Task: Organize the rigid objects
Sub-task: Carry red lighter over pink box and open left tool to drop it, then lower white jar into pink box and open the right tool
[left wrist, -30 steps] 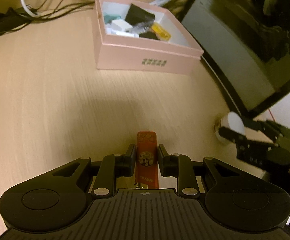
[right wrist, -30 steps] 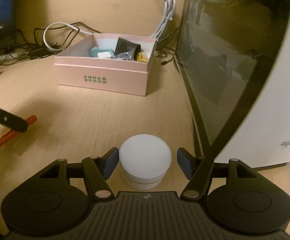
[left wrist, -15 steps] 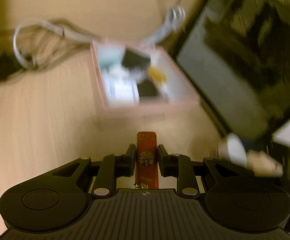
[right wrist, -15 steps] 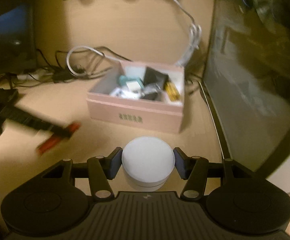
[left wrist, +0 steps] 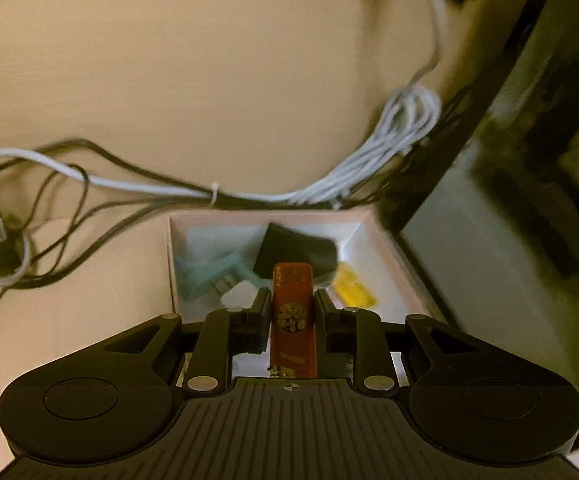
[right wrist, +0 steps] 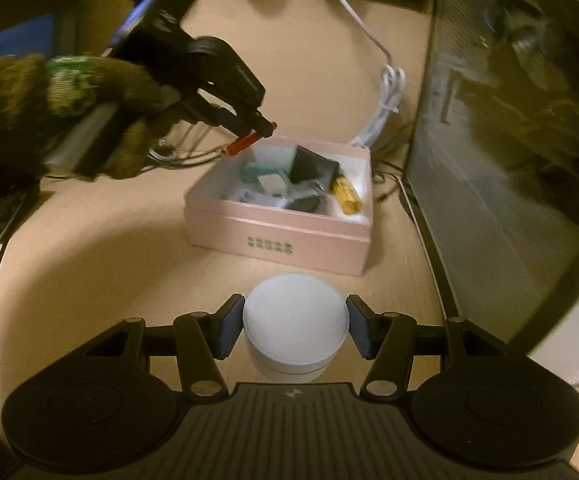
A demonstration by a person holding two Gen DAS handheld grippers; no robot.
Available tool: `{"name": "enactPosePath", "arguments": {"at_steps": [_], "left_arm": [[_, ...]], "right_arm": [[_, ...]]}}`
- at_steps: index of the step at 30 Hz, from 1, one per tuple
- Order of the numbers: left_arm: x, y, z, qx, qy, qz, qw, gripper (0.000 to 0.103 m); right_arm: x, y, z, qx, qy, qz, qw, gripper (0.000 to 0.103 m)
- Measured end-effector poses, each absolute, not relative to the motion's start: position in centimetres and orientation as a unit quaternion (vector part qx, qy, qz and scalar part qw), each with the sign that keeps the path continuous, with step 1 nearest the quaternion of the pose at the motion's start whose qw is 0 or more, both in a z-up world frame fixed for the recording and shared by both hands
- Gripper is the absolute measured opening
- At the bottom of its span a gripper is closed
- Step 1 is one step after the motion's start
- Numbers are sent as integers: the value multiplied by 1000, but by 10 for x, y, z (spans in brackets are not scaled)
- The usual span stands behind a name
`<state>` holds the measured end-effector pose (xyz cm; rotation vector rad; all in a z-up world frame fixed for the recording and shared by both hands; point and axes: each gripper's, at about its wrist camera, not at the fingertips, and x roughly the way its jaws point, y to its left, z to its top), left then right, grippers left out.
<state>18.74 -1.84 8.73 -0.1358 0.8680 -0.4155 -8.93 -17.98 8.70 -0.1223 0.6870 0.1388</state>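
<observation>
Pale pink rectangular cardboard box (right wrist: 277, 236), open-topped on the light wooden desk (right wrist: 89, 264), already holding a black block, a teal piece, a small white cube and a yellow item. Likely light and stiff, best left where it stands.

Round white plastic puck with a flat matte top (right wrist: 295, 320), low in front of the box and still outside it, between the pads of the right gripper (right wrist: 295, 330). Probably light, rigid, a little slippery on its curved rim; best taken across the widest part. Jaws at a middling spread, just closed in onto the rim, pads meeting both sides (a grip, by the look of it, though blurred).

Slim red rectangular stick with a gold round emblem (left wrist: 292, 312), held lengthwise, poised above the box interior. Presumably hard, very light, easy to pinch by its flat long sides. Left gripper (left wrist: 292, 312) narrowed almost fully, clamped on it mid-length, tip protruding forward.
</observation>
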Motion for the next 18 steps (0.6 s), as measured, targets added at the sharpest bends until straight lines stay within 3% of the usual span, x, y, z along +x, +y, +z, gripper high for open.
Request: {"name": "enactPosePath", "arguments": {"at_steps": [3,4,6,11,18], "left_arm": [[203,-27,58,-52,457,-179,869,27],[206,-26,51,-49,463,-172,868,21],[205,-26,53,-34,439,-163,883,21],[188,7,79,-105,398,-175,894,21],[107,47,99,-89,367,-167,911,21]], "right_arm": [[-93,-187,82,-54,345,54,936,55],[-93,-189,81,-53,348,50,935,55],[-93,-194,78,-49,355,42,933,55],[-83,-199,79,-51,351,39,934,55],[-27,-186,103,-47,307,65,948,55]]}}
